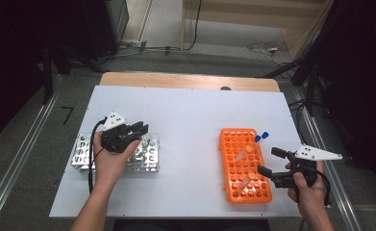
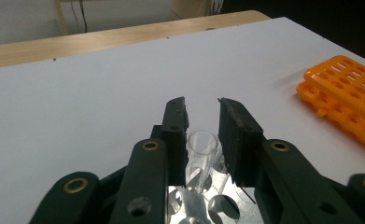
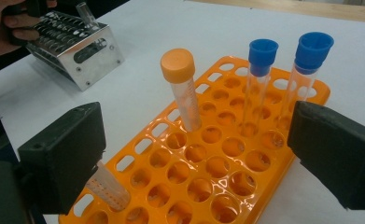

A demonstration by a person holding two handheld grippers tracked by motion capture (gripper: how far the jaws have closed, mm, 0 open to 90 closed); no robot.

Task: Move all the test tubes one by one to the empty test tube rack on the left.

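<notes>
Left hand-held gripper (image 2: 202,109) jaws slightly parted around clear glass tube (image 2: 202,148), shiny metal rack (image 1: 82,153)

Table mid (image 1: 185,144) free btwn metal rack (image 1: 149,156) & orange rack (image 1: 233,144).

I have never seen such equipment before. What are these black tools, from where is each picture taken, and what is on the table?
A person sits at a white table and holds a hand tool with a two-jaw claw in each hand; there is no robot arm. The high view looks down from above. The other two pictures come from small cameras riding on each claw.

The left claw is over a metal rack. An uncapped clear tube stands in that rack between its jaws, which do not seem to press it.

The right claw is open beside an orange rack and holds nothing. That rack carries two blue-capped tubes and orange-capped tubes.
</notes>
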